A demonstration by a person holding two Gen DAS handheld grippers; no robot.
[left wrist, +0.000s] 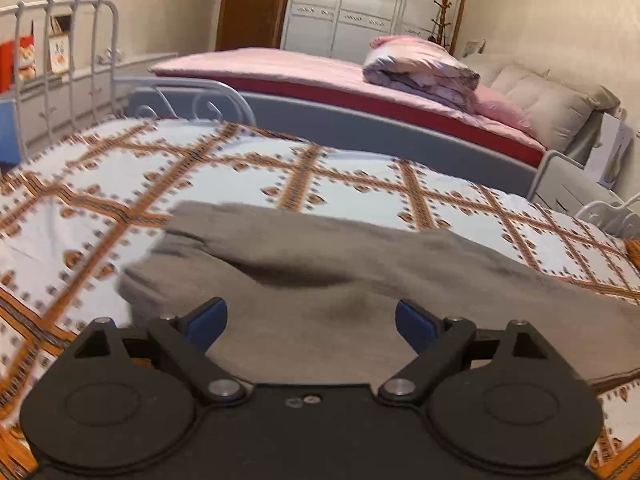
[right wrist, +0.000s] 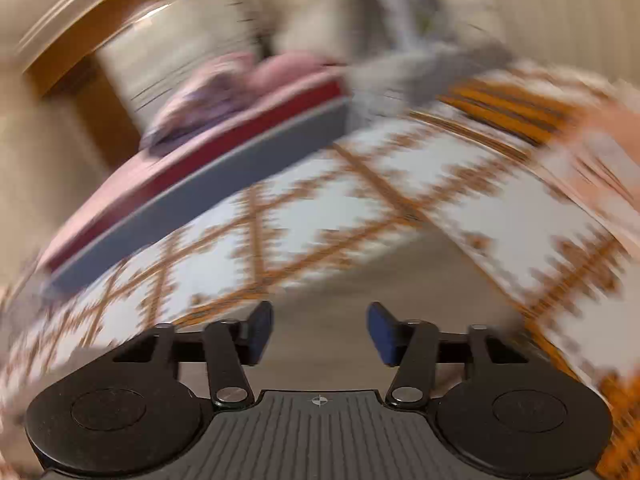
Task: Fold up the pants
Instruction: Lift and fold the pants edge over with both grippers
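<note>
Grey pants (left wrist: 304,280) folded on patterned bedspread (left wrist: 200,176) | left claw (left wrist: 311,322) open

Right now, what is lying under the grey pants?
The grey pants lie on the patterned bedspread, white with orange lines. It shows all around them; whatever lies directly beneath the cloth is covered.

Across the middle of your left wrist view lies an orange-patterned bedspread (left wrist: 248,176). Behind it you see a pink bed (left wrist: 280,68) bearing a rolled quilt (left wrist: 420,68), with a white wardrobe (left wrist: 360,4) at top.
</note>
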